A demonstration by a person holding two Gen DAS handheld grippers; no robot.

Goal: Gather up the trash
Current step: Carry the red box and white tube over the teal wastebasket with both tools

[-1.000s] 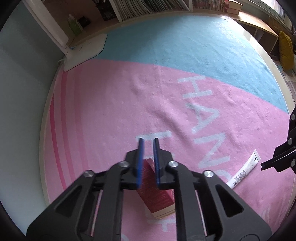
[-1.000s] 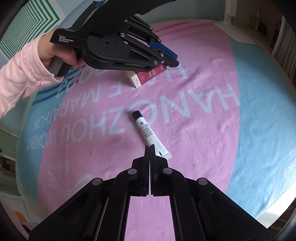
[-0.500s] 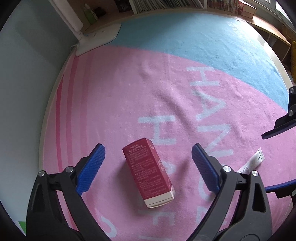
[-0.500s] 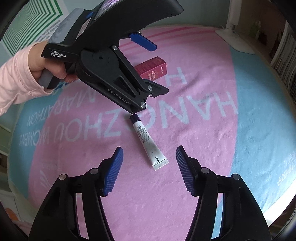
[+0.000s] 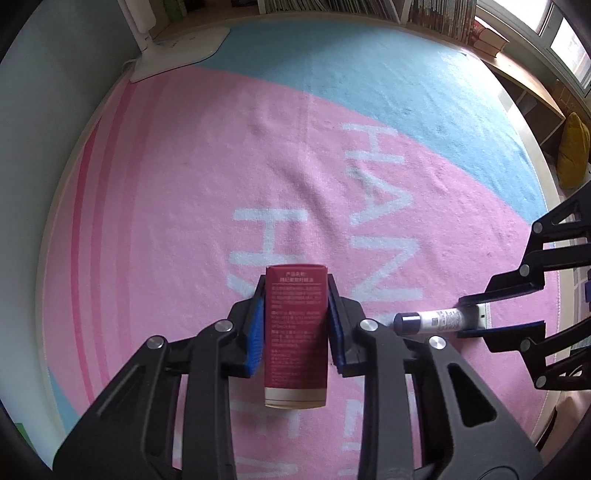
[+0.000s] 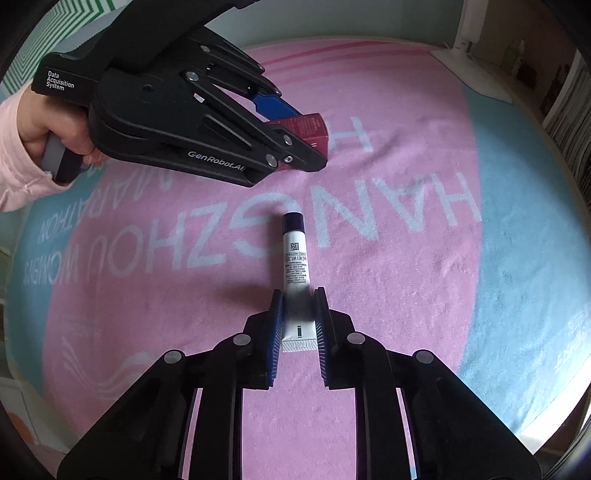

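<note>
A dark red carton (image 5: 295,332) lies on the pink part of the rug, and my left gripper (image 5: 295,291) is closing on it, blue pads pressed on its two long sides. The right wrist view shows the same carton (image 6: 310,129) in the left gripper (image 6: 299,136), which points steeply down. A white tube with a dark cap (image 6: 295,258) lies lengthwise in front of my right gripper (image 6: 298,295), whose jaws close onto its flat crimped end. In the left wrist view the tube (image 5: 436,319) sits at the right between the right gripper's (image 5: 463,318) fingers.
The pink and blue rug (image 5: 332,166) with white lettering covers the floor. A white lamp base (image 5: 177,51) stands at its far left edge, bookshelves (image 5: 332,7) behind. A yellow cushion (image 5: 572,147) lies at the right. A hand in a pink sleeve (image 6: 22,147) holds the left gripper.
Both grippers opened wide, sank over their objects and closed: the left on the red carton, the right on the tube's crimped end.
</note>
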